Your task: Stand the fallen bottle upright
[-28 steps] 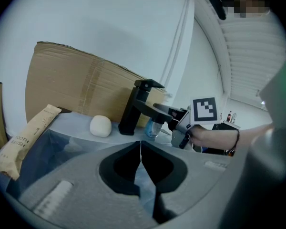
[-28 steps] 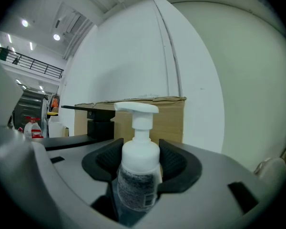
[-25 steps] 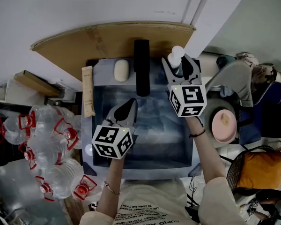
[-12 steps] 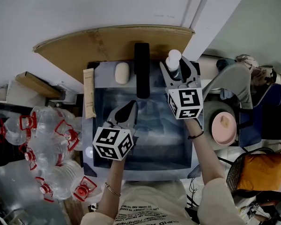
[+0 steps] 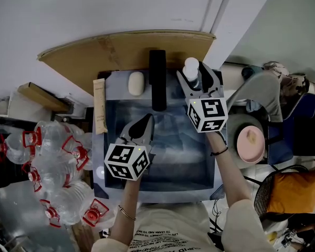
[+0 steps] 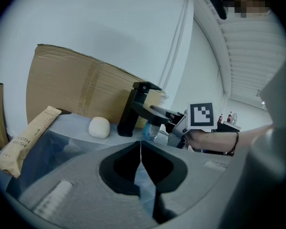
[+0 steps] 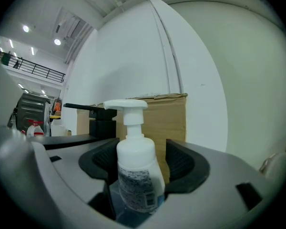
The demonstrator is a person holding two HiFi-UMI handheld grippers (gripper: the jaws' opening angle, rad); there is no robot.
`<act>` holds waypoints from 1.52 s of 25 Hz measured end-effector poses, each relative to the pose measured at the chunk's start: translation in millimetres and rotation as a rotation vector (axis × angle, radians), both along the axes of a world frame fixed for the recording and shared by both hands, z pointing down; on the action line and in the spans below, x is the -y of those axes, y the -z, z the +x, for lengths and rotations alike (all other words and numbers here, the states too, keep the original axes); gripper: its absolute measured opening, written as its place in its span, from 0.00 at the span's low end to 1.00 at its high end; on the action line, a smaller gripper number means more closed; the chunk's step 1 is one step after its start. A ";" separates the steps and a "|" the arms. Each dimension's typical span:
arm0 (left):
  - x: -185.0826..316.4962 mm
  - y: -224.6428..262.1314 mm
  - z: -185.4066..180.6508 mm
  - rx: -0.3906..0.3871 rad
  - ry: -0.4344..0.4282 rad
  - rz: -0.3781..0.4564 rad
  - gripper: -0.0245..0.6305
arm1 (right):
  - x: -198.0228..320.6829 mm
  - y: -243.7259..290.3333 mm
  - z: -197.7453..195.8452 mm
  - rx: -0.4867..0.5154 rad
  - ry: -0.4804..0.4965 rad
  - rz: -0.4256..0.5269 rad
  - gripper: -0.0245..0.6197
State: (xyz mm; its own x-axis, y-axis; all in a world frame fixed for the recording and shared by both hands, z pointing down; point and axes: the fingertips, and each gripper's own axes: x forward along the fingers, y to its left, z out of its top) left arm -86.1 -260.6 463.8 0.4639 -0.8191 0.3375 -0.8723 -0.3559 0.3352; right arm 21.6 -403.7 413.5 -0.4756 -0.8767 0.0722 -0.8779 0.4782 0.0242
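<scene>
A white pump bottle point(image 5: 191, 67) stands upright on the sink's back right corner, and the right gripper view shows it point(image 7: 136, 171) filling the middle. My right gripper point(image 5: 192, 72) reaches level around it. Its jaws have just been opening, and the bottle stands between them with a gap at the right pad point(image 7: 181, 163), so it is open. My left gripper point(image 5: 146, 117) hangs over the basin, shut on nothing, its tips meeting in the left gripper view point(image 6: 141, 144). That view also shows the bottle point(image 6: 151, 130) behind the tap.
A black tap point(image 5: 158, 77) rises at the back of the sink point(image 5: 101, 156), with a white soap bar point(image 5: 136, 83) to its left and a paper toothbrush packet point(image 5: 99, 105) on the left rim. Cardboard point(image 5: 121, 49) leans behind. Large water bottles point(image 5: 52, 167) crowd the left; a pink bowl point(image 5: 250, 140) sits right.
The right gripper's jaws stand wider apart round the pump bottle than before. The bottle stays upright. The left gripper has not moved.
</scene>
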 end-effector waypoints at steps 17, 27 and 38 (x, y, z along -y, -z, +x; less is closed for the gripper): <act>-9.1 6.0 2.0 0.003 -0.007 0.009 0.08 | -25.3 10.5 7.6 0.075 0.039 -0.008 0.52; -35.5 23.9 3.8 0.020 -0.030 0.044 0.07 | -62.3 23.1 27.1 0.060 0.020 -0.028 0.30; -58.0 65.8 15.3 0.076 -0.099 0.173 0.07 | -117.4 21.4 38.1 0.024 0.017 -0.089 0.06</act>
State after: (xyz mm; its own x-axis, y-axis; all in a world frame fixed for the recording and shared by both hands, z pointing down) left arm -70.8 -202.6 397.9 0.5239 -0.8193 0.2329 -0.8505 -0.4880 0.1963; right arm 59.7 -286.2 392.0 -0.4930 -0.8591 0.1374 -0.8694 0.4925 -0.0400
